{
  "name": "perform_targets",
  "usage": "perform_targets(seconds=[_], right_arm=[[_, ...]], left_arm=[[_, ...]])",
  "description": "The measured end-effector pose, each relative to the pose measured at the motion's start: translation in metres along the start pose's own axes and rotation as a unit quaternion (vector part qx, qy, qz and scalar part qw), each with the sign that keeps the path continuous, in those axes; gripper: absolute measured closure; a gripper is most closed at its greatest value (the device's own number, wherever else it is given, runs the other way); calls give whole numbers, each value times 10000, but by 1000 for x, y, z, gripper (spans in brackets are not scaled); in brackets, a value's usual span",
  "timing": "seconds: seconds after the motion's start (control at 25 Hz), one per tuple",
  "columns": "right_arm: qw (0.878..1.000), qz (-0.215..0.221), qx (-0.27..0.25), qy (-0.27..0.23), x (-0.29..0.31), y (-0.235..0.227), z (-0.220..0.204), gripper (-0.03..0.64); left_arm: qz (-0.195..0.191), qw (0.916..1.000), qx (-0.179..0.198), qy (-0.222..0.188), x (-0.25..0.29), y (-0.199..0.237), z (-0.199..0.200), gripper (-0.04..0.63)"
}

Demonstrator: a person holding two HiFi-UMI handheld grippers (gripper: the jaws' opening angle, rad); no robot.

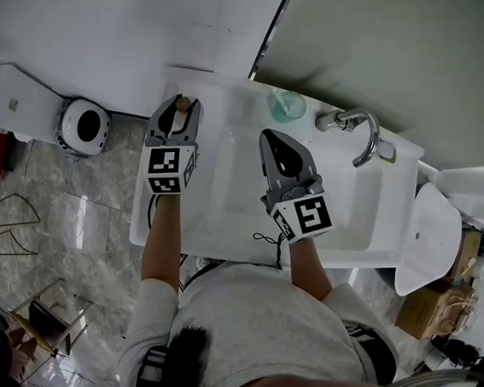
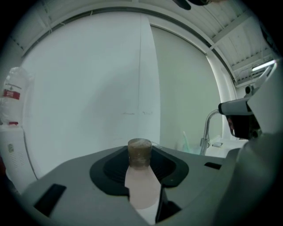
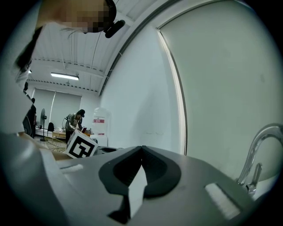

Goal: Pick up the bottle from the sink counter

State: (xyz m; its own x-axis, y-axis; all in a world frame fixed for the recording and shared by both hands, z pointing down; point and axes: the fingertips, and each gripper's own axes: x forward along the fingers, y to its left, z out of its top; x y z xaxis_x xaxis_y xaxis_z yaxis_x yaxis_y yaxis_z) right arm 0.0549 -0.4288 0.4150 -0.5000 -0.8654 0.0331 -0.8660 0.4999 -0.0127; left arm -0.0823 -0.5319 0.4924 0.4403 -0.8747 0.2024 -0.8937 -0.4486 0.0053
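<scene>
A pale pink bottle (image 2: 142,185) with a brownish cap (image 2: 139,152) stands upright between the jaws of my left gripper (image 2: 140,164), whose pads press on its neck. In the head view the cap (image 1: 185,103) shows at the tips of the left gripper (image 1: 180,107), at the far left corner of the white sink counter (image 1: 157,212). Over the basin, my right gripper (image 1: 272,137) has its jaws closed together with nothing between them, and the right gripper view shows the same (image 3: 141,149).
A chrome faucet (image 1: 362,129) stands at the back right of the basin. A green cup (image 1: 286,106) sits beside it near the wall. A round robot vacuum (image 1: 85,124) lies on the floor to the left. At the right is a toilet (image 1: 427,236).
</scene>
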Motion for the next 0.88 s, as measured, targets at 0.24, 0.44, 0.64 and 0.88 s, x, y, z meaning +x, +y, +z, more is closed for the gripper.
perform_targets(seconds=[0.24, 0.44, 0.64, 0.88], right_arm=[[9999, -59, 14, -119, -14, 15, 11, 607], [9997, -103, -14, -202, -32, 30, 23, 607], [9994, -154, -50, -316, -49, 47, 32, 608], [9983, -291, -184, -477, -76, 63, 50, 607]], left_arm=[[12, 9999, -139, -70, -51, -3, 23, 454], [25, 9997, -108, -203, -97, -10, 41, 453], [-30, 9995, -37, -309, -140, -18, 55, 454], [-52, 9988, 13, -477, -190, -31, 72, 453]])
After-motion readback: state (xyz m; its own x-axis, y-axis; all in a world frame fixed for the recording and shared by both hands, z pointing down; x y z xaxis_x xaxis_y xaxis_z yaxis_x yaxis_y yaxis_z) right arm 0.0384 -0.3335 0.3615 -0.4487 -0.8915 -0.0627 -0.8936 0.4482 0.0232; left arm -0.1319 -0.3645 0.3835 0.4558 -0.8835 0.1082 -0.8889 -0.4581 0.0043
